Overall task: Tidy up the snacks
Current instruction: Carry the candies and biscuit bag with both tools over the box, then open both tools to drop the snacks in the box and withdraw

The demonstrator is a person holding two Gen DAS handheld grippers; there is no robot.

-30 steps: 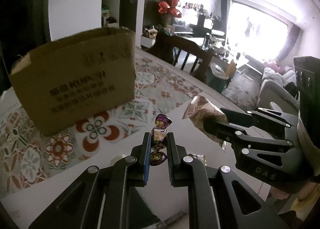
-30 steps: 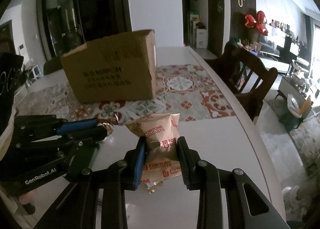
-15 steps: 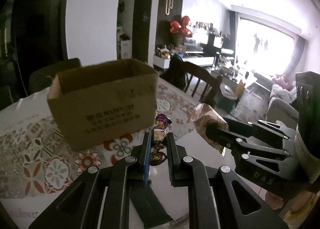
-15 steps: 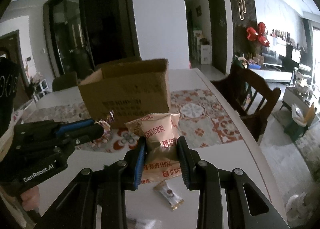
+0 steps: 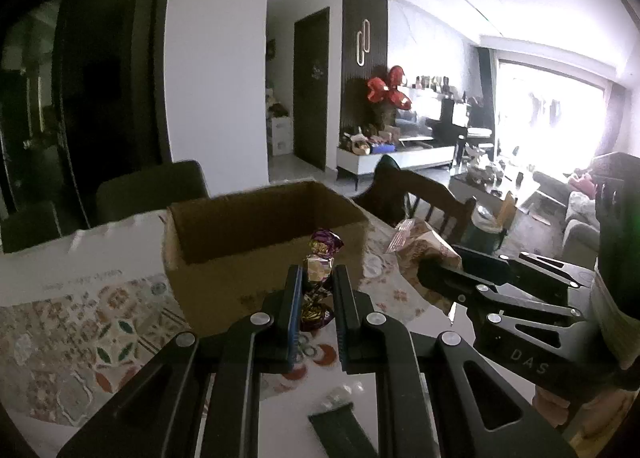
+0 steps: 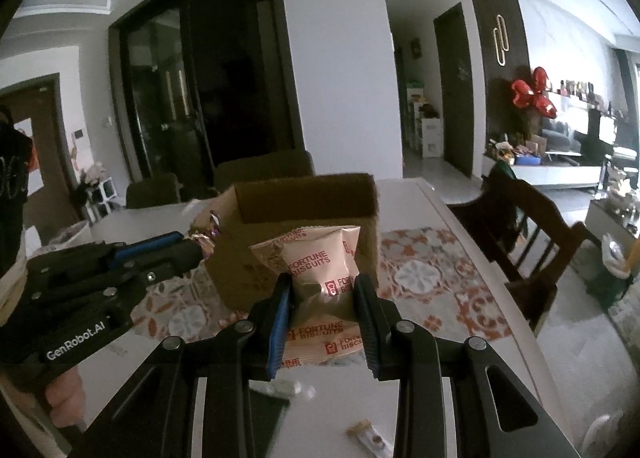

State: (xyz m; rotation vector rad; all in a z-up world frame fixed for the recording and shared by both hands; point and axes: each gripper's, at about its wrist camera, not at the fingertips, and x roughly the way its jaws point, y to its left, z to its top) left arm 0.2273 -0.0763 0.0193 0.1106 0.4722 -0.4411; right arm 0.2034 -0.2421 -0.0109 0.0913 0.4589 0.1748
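Ahead I see the table (image 6: 460, 370) with its patterned mat (image 5: 80, 322), bearing an open box (image 5: 256, 254) whose inside bottom is hidden from me. A dark chair (image 6: 532, 242) stands at the table's right edge. My right gripper (image 6: 322, 298) is clamped on a biscuit pack (image 6: 320, 278), raised before the box; my left gripper (image 5: 317, 290) is closed on a purple candy (image 5: 320, 258), likewise in front of the box. Small wrapped snacks (image 6: 366, 432) lie on the table below, blurred and partly cut off.
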